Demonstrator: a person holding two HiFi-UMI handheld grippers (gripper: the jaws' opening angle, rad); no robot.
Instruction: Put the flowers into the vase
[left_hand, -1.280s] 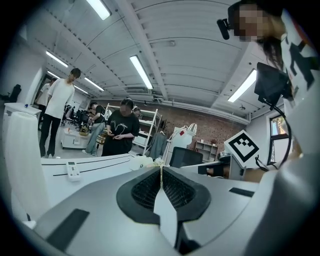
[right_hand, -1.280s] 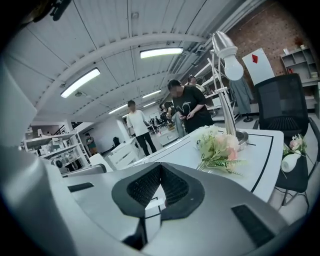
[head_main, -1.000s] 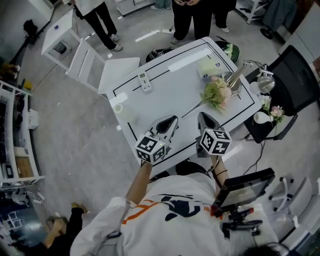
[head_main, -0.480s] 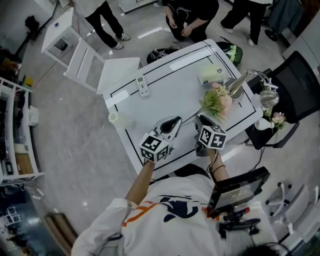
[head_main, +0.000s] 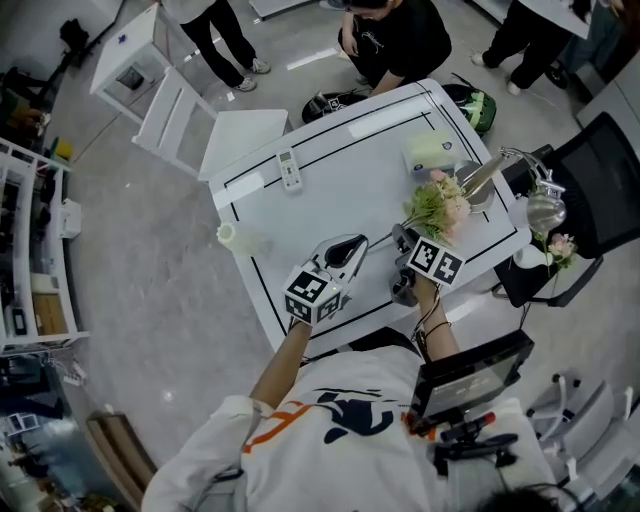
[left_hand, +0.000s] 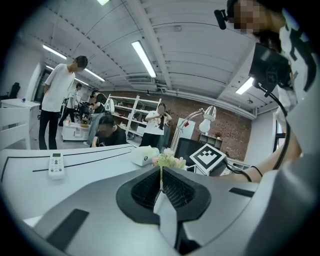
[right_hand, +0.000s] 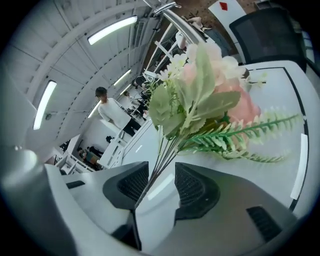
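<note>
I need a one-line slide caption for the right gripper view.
Right claw, jaws just opened wider, straddles the stems of the flowers without gripping them.

The table (head_main: 330, 170) is smooth, white and faintly glossy, and the vase (head_main: 482, 175) has a silvery metallic sheen. The flowers (right_hand: 200, 95) look artificial, with matt cloth-like petals and plastic-looking fern fronds. The left gripper (left_hand: 161, 182) and right gripper (right_hand: 160, 182) have matt grey plastic shells and dark ribbed pads (right_hand: 192, 187).

A white rectangular remote control (head_main: 288, 170) is lying on the black-lined white table (head_main: 340, 190); a black office chair (head_main: 605, 180) is standing beside it.
</note>
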